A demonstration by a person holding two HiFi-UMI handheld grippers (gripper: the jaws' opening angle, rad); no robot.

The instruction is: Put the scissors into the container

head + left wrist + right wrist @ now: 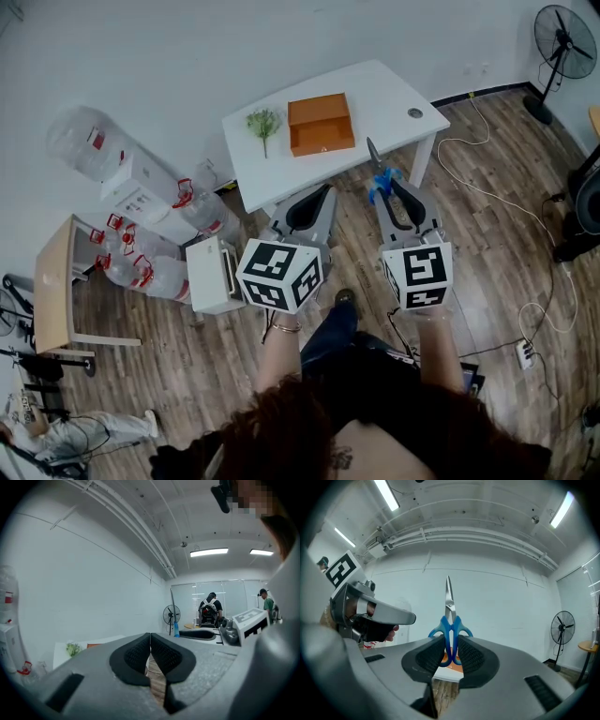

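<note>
Pressing its two dark pads against the blue handle loops, the right gripper is clamping the scissors, and the right gripper view is showing those loops pinched upright between the jaws while the closed steel blades are pointing straight away from the camera, toward the white wall. In the head view the scissors are sticking out past the jaw tips and are being held in the air above the wooden floor, with the blade tip lying visually at the near edge of the white table. The orange container is sitting open on that table, well apart from the scissors, and its inside is looking bare. A green sprig is lying just beside the container on its left. The left gripper is being held level with the right one and to its left, and its own view is showing the two pads meeting along a thin line with nothing between them. Large clear water bottles are lying on the floor at the left near the wall, and a black standing fan is occupying the far right corner.
</note>
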